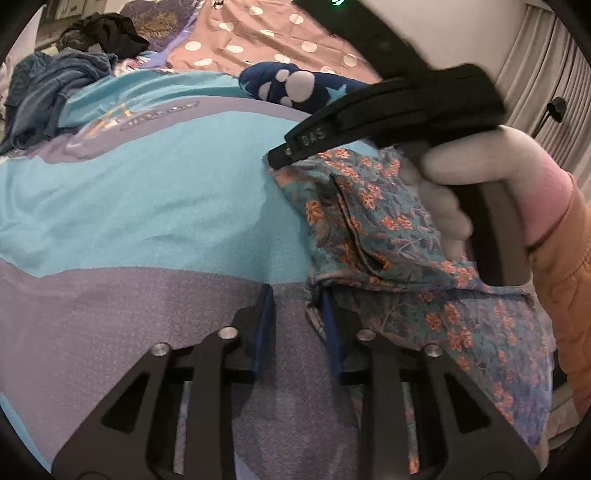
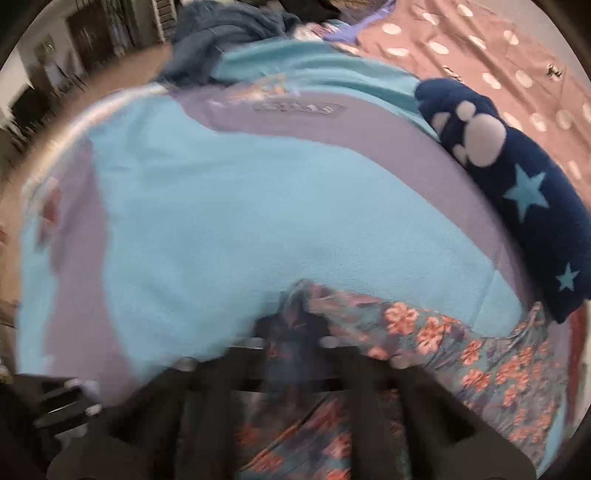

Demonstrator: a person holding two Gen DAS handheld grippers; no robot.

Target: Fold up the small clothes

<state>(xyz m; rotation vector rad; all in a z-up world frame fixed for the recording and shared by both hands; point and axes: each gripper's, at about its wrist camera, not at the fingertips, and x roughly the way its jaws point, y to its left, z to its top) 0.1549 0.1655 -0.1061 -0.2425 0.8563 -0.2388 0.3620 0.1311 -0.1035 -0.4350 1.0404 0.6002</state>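
Note:
A floral garment (image 1: 388, 229), teal with orange flowers, lies on the turquoise and lilac bedspread (image 1: 147, 192). My left gripper (image 1: 297, 310) stands open at its near left corner. The cloth's edge lies against the right blue pad (image 1: 330, 317), and bare bedspread shows in the gap. My right gripper (image 1: 280, 153), in a white-gloved hand, reaches in from the right, its fingers closed together on the garment's far left corner. The right wrist view is blurred; there the floral garment (image 2: 461, 350) bunches up at the closed right gripper (image 2: 295, 328).
A navy fleece piece (image 1: 291, 86) with a white paw print and stars lies just behind the garment. A heap of blue and dark clothes (image 1: 55, 85) sits at the far left. A pink dotted sheet (image 1: 258, 33) covers the back. A curtain (image 1: 535, 74) hangs at right.

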